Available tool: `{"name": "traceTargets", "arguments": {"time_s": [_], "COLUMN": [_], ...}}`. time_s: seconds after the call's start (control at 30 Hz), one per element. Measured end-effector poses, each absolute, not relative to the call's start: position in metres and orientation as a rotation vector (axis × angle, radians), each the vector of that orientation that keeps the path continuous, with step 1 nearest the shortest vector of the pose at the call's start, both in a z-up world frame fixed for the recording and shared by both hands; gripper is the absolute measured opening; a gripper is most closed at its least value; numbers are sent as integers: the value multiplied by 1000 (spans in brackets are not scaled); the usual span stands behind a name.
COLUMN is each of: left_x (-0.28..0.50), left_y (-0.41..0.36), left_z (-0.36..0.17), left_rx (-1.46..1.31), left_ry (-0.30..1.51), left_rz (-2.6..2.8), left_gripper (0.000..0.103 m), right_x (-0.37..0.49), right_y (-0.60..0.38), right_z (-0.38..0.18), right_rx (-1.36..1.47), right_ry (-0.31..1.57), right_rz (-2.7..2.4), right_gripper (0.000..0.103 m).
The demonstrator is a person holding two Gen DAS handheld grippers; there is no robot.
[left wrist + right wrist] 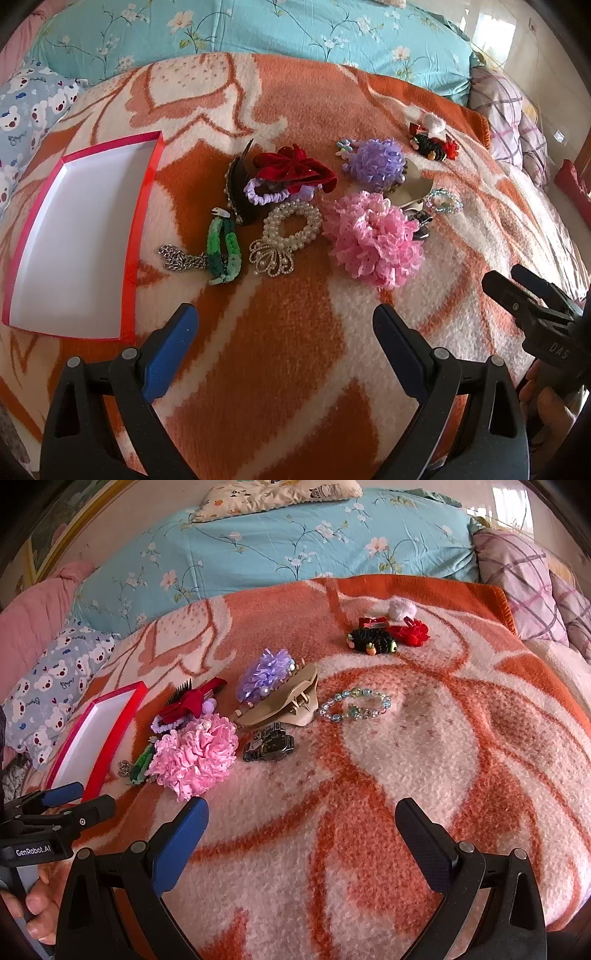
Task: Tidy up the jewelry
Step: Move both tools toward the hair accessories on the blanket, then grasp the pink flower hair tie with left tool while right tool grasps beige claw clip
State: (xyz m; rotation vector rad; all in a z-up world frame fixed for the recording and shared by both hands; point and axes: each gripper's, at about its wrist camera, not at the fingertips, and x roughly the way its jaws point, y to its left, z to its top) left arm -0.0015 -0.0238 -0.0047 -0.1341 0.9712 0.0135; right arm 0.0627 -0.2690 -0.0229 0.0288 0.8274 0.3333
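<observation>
On the blanket (pixel 295 350) both claws, left (pixel 286 328) and right (pixel 301 825), are held wide (nothing gripped); the pearl band (pixel 291 225) should be pinched at its rim, then carried to the box (pixel 74 240).

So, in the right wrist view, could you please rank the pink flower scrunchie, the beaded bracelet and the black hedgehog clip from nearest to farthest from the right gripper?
1. Pink flower scrunchie, just ahead, left of the right gripper.
2. Beaded bracelet, farther ahead, centre.
3. Black hedgehog clip, farthest, near the blanket's far edge.
</observation>
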Motion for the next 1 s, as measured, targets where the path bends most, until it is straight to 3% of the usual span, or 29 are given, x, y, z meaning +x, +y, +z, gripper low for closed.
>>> {"name": "traceTargets", "arguments": {"time_s": [0.53, 0.87, 1.0], "left_x": [38, 67, 75], "left_y": [-28, -43, -46], "left_z": [-1, -12, -17], "left_rx": [-232, -282, -278], "left_ry": [996, 1040, 1046], "left_rz": [-91, -172, -183], "left_gripper": [97, 97, 96], "right_x": [112, 153, 169], "right_y": [-306, -291, -270], "right_z": [-20, -11, -15], "right_rx": [243, 279, 287], "right_ry": [847, 863, 895], "right_rz": [329, 368, 419], "right_gripper": [100, 88, 63]}}
